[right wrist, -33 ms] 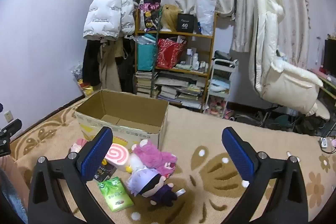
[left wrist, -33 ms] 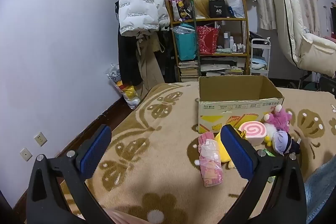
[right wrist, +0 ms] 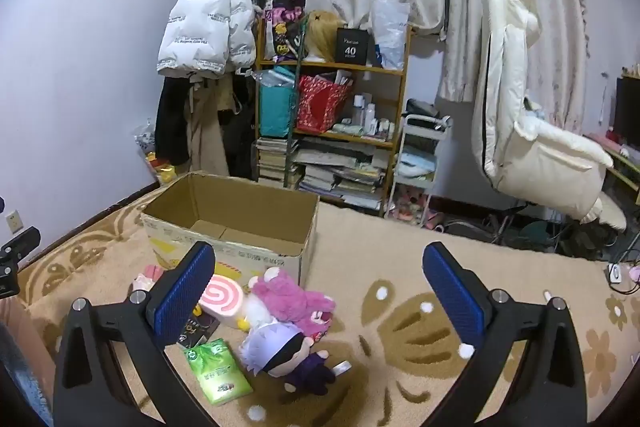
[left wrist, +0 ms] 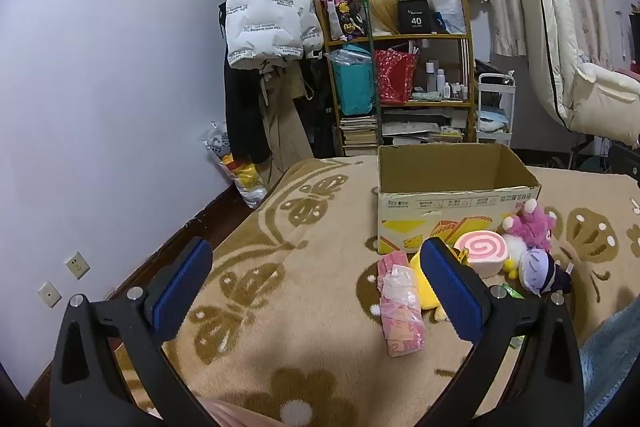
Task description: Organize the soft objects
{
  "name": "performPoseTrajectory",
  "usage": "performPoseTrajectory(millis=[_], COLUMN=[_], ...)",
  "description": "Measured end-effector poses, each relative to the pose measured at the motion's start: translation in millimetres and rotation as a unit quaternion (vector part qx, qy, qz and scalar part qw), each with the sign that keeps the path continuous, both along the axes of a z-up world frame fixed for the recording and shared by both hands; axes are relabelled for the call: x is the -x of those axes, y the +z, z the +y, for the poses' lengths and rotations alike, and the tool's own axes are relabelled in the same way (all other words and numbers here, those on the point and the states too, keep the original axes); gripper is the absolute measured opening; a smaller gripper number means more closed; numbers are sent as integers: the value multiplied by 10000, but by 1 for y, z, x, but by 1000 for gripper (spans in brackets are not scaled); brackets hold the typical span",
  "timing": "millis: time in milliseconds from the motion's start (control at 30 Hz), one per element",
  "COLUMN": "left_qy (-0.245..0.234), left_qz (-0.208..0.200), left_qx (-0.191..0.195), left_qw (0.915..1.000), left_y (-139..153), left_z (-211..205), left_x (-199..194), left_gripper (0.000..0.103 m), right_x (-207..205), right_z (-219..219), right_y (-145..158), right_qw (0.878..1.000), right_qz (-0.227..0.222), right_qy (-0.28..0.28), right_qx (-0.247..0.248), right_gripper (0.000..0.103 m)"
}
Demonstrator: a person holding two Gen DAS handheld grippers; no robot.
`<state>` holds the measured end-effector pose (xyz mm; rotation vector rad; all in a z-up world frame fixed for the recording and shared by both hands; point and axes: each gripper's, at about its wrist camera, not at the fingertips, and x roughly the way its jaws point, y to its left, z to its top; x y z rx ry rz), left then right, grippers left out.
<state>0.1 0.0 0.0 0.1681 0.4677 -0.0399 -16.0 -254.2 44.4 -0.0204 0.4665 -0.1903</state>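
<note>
Beige carpet [left wrist: 304, 315] with a brown butterfly pattern fills the floor of a cluttered bedroom, where an open cardboard box [right wrist: 236, 223] stands ahead of you and nothing in either view differs from the matching earlier frame. Your left gripper [left wrist: 316, 287] hangs over bare carpet with its blue pads spread wide and nothing between them; your right gripper [right wrist: 316, 287] is likewise fully released and holds nothing. The soft things lie in a loose heap on the carpet against the near wall of the box: a pink swirl roll cushion [right wrist: 222, 299], a pink plush bear [right wrist: 292, 299] touching it, a pale-haired doll in dark clothes [right wrist: 280, 351] lying just in front of the bear, and a green packet [right wrist: 218, 371] beside the doll. From the left wrist you also see a pink wrapped bundle [left wrist: 400, 307] lying beside a yellow plush [left wrist: 424, 287], partly hidden behind your pad, so its shape is hard to make out. Behind the box stand a wooden shelf [right wrist: 332, 131], a white puffer jacket [right wrist: 208, 31] on a rack and a cream recliner chair [right wrist: 532, 139].
</note>
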Motion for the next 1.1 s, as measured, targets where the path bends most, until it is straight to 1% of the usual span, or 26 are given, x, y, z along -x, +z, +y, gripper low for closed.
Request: performPoseTrajectory(millis=[100, 133, 200, 267, 300, 333, 433, 800, 933, 1100], left_qy=[10, 15, 25, 35, -8, -7, -9, -7, -5, -7], left_qz=[-6, -8, -6, -17, 7, 4, 2, -8, -4, 7], left_qx=[-14, -18, -22, -13, -88, -78, -82, -104, -108, -120], left_qw=[10000, 10000, 10000, 10000, 10000, 10000, 10000, 9999, 9999, 9999], left_y=[0, 0, 0, 0, 0, 0, 0, 0, -7, -9], left_z=[1, 2, 4, 7, -1, -1, -1, -1, 0, 0], left_x=[0, 0, 0, 1, 0, 0, 0, 1, -3, -4], left_gripper=[103, 103, 103, 103, 103, 103, 103, 103, 103, 103], right_x=[-4, -4, -3, 1, 1, -4, -2, -2, -2, -3], right_z=[3, 4, 5, 5, 6, 8, 9, 11, 12, 11], right_y=[4, 4, -4, -3, -3, -1, 2, 0, 0, -2], right_qw=[10000, 10000, 9999, 9999, 9999, 9999, 9998, 9998, 9998, 9998], right_qz=[49, 21, -16, -29, -9, 64, 52, 40, 46, 53], right_qy=[73, 74, 98, 112, 110, 96, 158, 146, 142, 159], right_qx=[-37, 35, 66, 68, 77, 69, 143, 153, 144, 144], right_gripper=[103, 103, 103, 103, 103, 103, 103, 103, 103, 103])
